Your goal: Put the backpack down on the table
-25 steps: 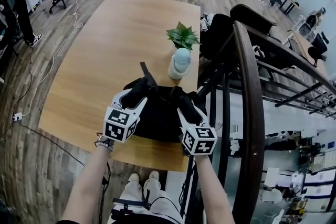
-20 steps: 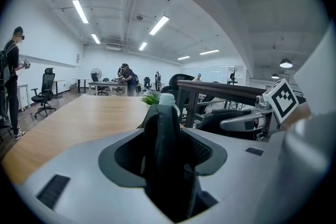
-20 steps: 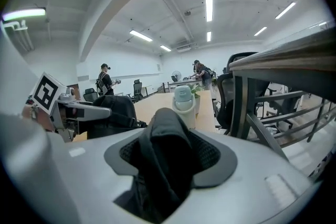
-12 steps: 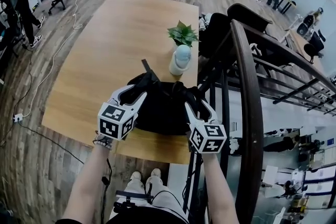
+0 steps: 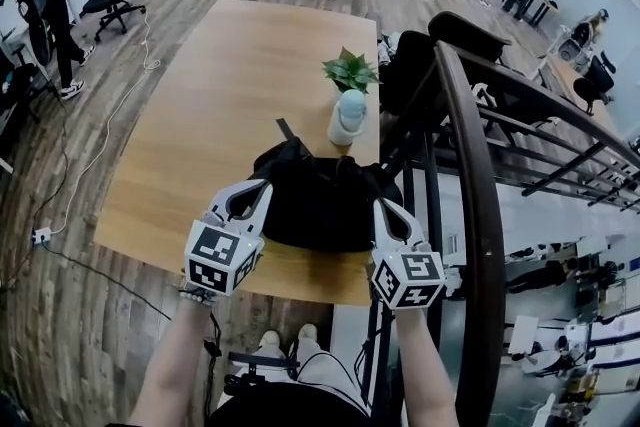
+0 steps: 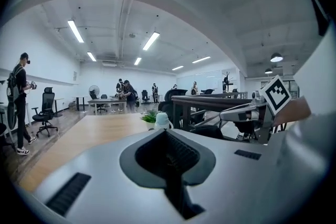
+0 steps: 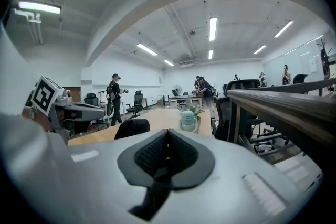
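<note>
The backpack (image 5: 315, 205) is lying flat on the surface (image 5: 220, 95), near its front right edge and just in front of a white vase (image 5: 347, 118). A potted plant (image 5: 350, 70) is standing directly behind the vase. The left tool (image 5: 260, 189) is hovering at the backpack's left side, and the right tool (image 5: 384, 208) at its right side. The jaws of both tools have just been closing and are now resting together, gripping nothing.
</note>
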A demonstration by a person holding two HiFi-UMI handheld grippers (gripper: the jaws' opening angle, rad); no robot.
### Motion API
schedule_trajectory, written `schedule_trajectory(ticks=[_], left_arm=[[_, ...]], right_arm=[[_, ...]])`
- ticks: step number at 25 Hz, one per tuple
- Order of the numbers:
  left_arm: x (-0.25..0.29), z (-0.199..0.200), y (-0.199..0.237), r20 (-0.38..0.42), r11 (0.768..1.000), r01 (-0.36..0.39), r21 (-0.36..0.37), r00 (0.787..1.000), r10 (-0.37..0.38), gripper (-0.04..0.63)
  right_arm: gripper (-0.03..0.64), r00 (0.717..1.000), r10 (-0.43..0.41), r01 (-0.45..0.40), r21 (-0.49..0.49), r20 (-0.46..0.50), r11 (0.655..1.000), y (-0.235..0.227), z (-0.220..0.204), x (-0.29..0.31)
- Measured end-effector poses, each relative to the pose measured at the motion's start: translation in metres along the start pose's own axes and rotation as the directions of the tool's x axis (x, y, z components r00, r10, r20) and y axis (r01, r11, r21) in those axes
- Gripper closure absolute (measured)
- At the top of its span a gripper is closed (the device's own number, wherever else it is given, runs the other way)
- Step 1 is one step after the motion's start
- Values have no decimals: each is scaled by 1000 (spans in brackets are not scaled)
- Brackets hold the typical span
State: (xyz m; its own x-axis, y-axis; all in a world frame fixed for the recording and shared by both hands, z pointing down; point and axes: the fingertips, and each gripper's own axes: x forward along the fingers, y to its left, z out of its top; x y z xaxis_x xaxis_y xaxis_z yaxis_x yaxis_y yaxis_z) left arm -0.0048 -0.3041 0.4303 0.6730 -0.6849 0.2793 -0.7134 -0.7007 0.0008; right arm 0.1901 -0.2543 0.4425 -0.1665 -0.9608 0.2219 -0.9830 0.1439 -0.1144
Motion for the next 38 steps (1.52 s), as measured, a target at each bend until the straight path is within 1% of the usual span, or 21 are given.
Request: schedule_trajectory(ticks=[3, 6, 11, 15, 18, 20, 25, 28, 30, 35, 38], left_arm=[[-15, 8, -7, 20, 1000, 15, 1, 1000, -15, 589], [-33, 15, -14, 29, 1000, 13, 0, 999, -13, 589], [-63, 20, -30, 40, 1000, 17, -2, 999, -17, 589], [-83, 23, -44, 54, 999, 33, 0, 998, -33, 589], [-99, 22, -51, 48, 999, 32, -2, 998, -32, 589], [-106, 22, -56, 46, 999, 32, -1, 998, -32, 590], [-115, 25, -72, 50, 998, 26, 54, 998, -29, 589], [-119, 25, -80, 48, 996, 37, 81, 998, -41, 590], [-121, 25, -85, 52, 995, 45, 84, 997, -50, 589], [-125, 27, -96, 60, 997, 55, 60, 996, -58, 590], [-125, 27, -102, 57, 994, 65, 89, 996, -70, 589]], right_arm=[[607, 1000, 14, -14, -11, 3, 1000, 9, 1, -14], [607, 1000, 26, -26, -24, 10, 999, 20, 4, -32], [607, 998, 32, -28, -76, 49, 997, 38, 14, -62], [607, 997, 39, -36, -59, 60, 998, 44, 18, -82], [607, 997, 34, -32, -36, 66, 999, 46, 22, -95], [607, 997, 50, -47, -48, 61, 998, 51, 24, -102], [607, 996, 73, -67, -117, 44, 991, 66, 23, -113], [607, 995, 85, -78, -115, 59, 990, 72, 27, -118], [607, 994, 90, -83, -105, 64, 991, 74, 30, -122], [607, 994, 91, -83, -108, 66, 991, 78, 32, -132], [607, 995, 86, -80, -106, 50, 991, 75, 25, -136]])
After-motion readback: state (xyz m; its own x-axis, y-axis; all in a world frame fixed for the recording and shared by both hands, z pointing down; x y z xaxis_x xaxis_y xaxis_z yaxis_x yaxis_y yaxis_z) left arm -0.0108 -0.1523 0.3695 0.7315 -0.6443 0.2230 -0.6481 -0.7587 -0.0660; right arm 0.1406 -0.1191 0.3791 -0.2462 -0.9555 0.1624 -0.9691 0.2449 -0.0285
